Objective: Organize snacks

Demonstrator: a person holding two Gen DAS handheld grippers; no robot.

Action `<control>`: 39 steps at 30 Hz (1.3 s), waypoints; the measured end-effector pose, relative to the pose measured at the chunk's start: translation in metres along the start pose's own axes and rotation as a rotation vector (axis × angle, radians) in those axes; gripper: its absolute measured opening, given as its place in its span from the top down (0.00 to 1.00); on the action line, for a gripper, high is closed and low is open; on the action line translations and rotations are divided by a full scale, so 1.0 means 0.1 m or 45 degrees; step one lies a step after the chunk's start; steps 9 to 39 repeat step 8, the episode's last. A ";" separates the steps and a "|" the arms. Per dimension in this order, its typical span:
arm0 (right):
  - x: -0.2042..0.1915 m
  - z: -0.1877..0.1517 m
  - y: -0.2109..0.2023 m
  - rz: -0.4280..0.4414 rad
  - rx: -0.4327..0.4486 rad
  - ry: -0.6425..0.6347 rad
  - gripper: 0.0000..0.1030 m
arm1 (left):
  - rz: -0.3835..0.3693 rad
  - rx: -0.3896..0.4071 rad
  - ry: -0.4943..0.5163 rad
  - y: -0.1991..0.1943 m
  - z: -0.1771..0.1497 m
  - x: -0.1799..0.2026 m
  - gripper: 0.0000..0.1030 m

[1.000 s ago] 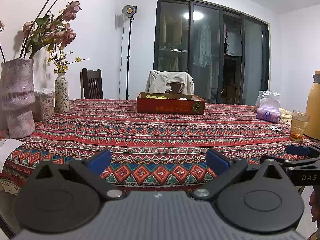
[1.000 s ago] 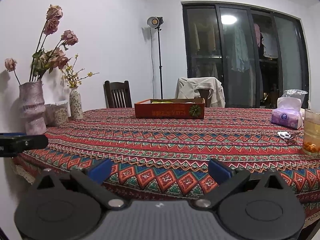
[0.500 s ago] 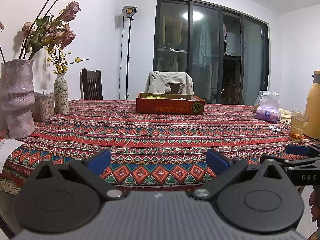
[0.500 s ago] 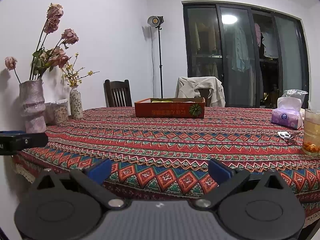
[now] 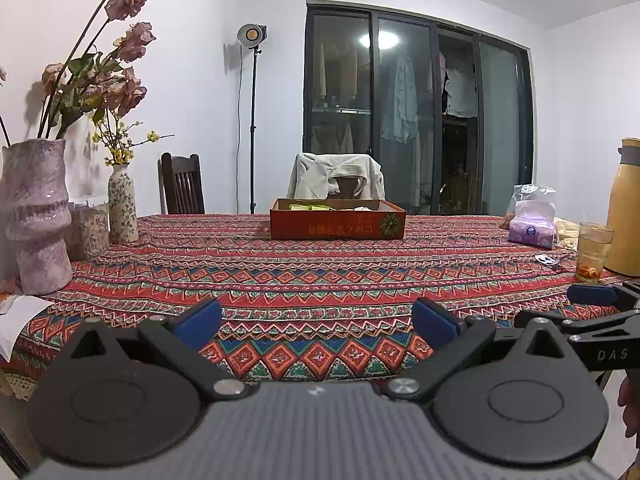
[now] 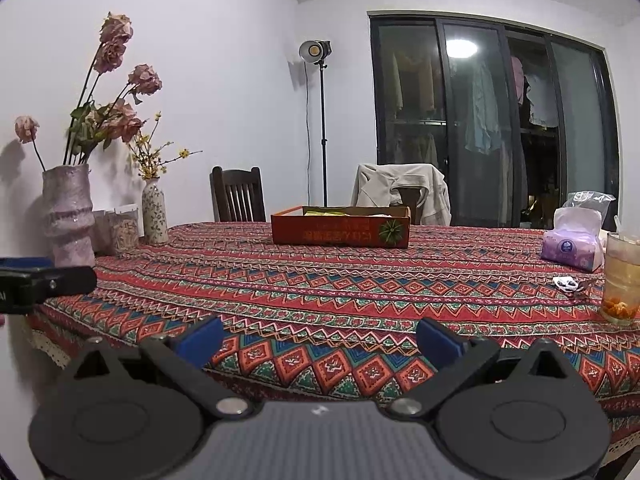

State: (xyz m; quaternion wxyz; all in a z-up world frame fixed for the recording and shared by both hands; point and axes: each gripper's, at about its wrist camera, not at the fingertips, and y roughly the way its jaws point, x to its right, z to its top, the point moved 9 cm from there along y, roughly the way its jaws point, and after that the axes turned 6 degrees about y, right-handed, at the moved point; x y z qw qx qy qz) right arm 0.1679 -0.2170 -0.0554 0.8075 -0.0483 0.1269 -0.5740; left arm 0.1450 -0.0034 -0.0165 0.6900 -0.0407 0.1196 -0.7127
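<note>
Currently both tools idle at the near table edge, nothing grasped: left gripper has jaws spread wide w/ only tablecloth between the blue pads, and right gripper is released the same way. Task item, the shallow red-orange cardboard tray holding yellow-green snack packets, sits mid-table toward the far side, well apart from both grippers; packet count and layout can't be read from this low angle. Risk 1: the reach runs across the red zigzag-patterned tablecloth; a dragged fingertip may bunch the cloth and shift the tray. Risk 2: on the right stand a clear glass of amber drink and a purple tissue pack; a wide right-arm swing may tip the glass. Risk 3: the tall pink ceramic vase of dried roses sits near the left edge, so the left elbow needs clearance.
</note>
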 end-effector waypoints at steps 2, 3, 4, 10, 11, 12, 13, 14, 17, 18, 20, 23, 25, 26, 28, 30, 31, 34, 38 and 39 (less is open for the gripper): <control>0.00 -0.01 0.00 0.002 -0.006 -0.003 0.00 | -0.003 0.008 0.000 0.00 0.00 0.00 0.00; 0.00 -0.02 0.00 0.004 -0.008 -0.003 0.00 | -0.007 0.014 -0.001 0.00 -0.01 0.00 0.00; 0.00 -0.02 0.00 0.005 -0.009 -0.004 0.00 | -0.009 0.016 -0.004 -0.01 -0.01 0.00 0.00; 0.01 0.00 -0.02 0.002 0.000 -0.010 0.00 | -0.005 0.021 0.014 -0.02 -0.02 0.03 0.00; 0.01 0.00 -0.02 0.002 0.000 -0.010 0.00 | -0.005 0.021 0.014 -0.02 -0.02 0.03 0.00; 0.01 0.00 -0.02 0.002 0.000 -0.010 0.00 | -0.005 0.021 0.014 -0.02 -0.02 0.03 0.00; 0.01 0.00 -0.02 0.002 0.000 -0.010 0.00 | -0.005 0.021 0.014 -0.02 -0.02 0.03 0.00; 0.01 0.00 -0.02 0.002 0.000 -0.010 0.00 | -0.005 0.021 0.014 -0.02 -0.02 0.03 0.00; 0.01 0.00 -0.02 0.002 0.000 -0.010 0.00 | -0.005 0.021 0.014 -0.02 -0.02 0.03 0.00; 0.01 0.00 -0.02 0.002 0.000 -0.010 0.00 | -0.005 0.021 0.014 -0.02 -0.02 0.03 0.00; 0.01 0.00 -0.02 0.002 0.000 -0.010 0.00 | -0.005 0.021 0.014 -0.02 -0.02 0.03 0.00; 0.01 0.00 -0.02 0.002 0.000 -0.010 0.00 | -0.005 0.021 0.014 -0.02 -0.02 0.03 0.00; 0.01 0.00 -0.02 0.002 0.000 -0.010 0.00 | -0.005 0.021 0.014 -0.02 -0.02 0.03 0.00; 0.01 0.00 -0.02 0.002 0.000 -0.010 0.00 | -0.005 0.021 0.014 -0.02 -0.02 0.03 0.00; 0.01 0.00 -0.02 0.002 0.000 -0.010 0.00 | -0.005 0.021 0.014 -0.02 -0.02 0.03 0.00; 0.01 0.00 -0.02 0.002 0.000 -0.010 0.00 | -0.005 0.021 0.014 -0.02 -0.02 0.03 0.00; 0.01 0.00 -0.02 0.002 0.000 -0.010 0.00 | -0.005 0.021 0.014 -0.02 -0.02 0.03 0.00; 0.01 0.00 -0.02 0.002 0.000 -0.010 0.00 | -0.005 0.021 0.014 -0.02 -0.02 0.03 0.00; 0.01 0.00 -0.02 0.002 0.000 -0.010 0.00 | -0.005 0.021 0.014 -0.02 -0.02 0.03 0.00; 0.01 0.00 -0.02 0.002 0.000 -0.010 0.00 | -0.005 0.021 0.014 -0.02 -0.02 0.03 0.00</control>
